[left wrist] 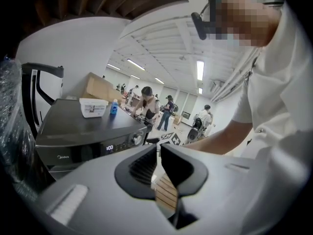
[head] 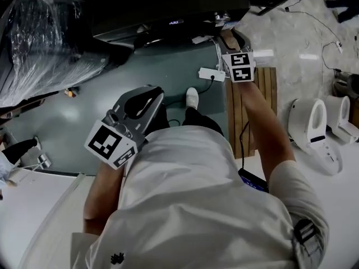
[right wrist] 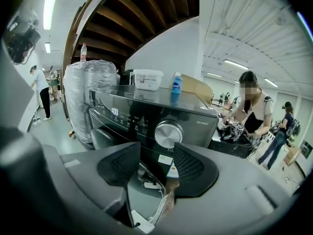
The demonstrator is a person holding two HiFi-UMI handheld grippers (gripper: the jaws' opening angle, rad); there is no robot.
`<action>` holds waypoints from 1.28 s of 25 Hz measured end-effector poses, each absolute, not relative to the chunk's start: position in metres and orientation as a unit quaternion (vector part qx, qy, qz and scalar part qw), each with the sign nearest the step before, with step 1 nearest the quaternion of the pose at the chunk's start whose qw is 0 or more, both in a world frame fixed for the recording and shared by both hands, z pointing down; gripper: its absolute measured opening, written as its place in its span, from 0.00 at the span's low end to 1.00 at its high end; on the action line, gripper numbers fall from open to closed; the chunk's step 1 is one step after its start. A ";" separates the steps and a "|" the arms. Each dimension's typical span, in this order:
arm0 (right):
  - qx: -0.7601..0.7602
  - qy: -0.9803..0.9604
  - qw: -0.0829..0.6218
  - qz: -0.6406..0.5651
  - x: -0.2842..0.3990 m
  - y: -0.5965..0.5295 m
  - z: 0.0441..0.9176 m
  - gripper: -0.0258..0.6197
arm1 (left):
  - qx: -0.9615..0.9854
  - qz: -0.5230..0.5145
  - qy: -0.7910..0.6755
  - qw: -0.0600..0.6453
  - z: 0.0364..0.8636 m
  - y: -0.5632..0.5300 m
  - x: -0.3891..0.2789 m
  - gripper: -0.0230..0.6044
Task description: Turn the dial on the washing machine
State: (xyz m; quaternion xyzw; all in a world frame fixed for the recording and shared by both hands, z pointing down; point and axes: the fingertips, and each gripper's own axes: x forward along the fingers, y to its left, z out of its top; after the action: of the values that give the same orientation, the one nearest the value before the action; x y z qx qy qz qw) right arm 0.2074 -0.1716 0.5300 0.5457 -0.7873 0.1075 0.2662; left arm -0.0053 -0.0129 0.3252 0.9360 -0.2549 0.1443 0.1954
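A dark washing machine (right wrist: 146, 111) with a lit display fills the right gripper view, and its silver dial (right wrist: 168, 133) sits on the front panel. My right gripper (right wrist: 157, 150) is open, with the dial just beyond and above the gap and nothing between the pads. In the head view the right gripper (head: 225, 29) reaches up to the machine's front (head: 168, 7). My left gripper (head: 159, 93) hangs back near my body with its jaws all but closed and nothing in them. The left gripper view shows the left gripper (left wrist: 159, 148), with the machine (left wrist: 83, 131) and dial (left wrist: 138, 139) farther off to the left.
A white box (right wrist: 148, 79) and a blue bottle (right wrist: 176, 83) stand on top of the machine. A plastic-wrapped bulk (head: 39, 43) sits left of it. A white power strip (head: 212, 74) and wooden slats (head: 252, 111) lie on the floor. Other people (right wrist: 252, 106) work at the right.
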 end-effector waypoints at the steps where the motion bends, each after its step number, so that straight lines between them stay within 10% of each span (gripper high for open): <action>1: 0.550 -0.784 0.267 0.106 0.210 -0.178 0.532 0.35 | 0.936 0.144 -0.257 0.194 0.326 -0.014 -0.005 0.13; 32: 0.601 -0.756 0.176 0.193 0.219 -0.235 0.544 0.45 | 0.930 0.155 -0.259 0.211 0.340 -0.011 -0.001 0.13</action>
State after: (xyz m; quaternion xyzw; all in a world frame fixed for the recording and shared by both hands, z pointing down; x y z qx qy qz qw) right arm 0.2191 -0.2345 0.5438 0.6007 -0.7557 0.1926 0.1761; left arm -0.0006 -0.0110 0.3395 0.9298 -0.2591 0.1546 0.2107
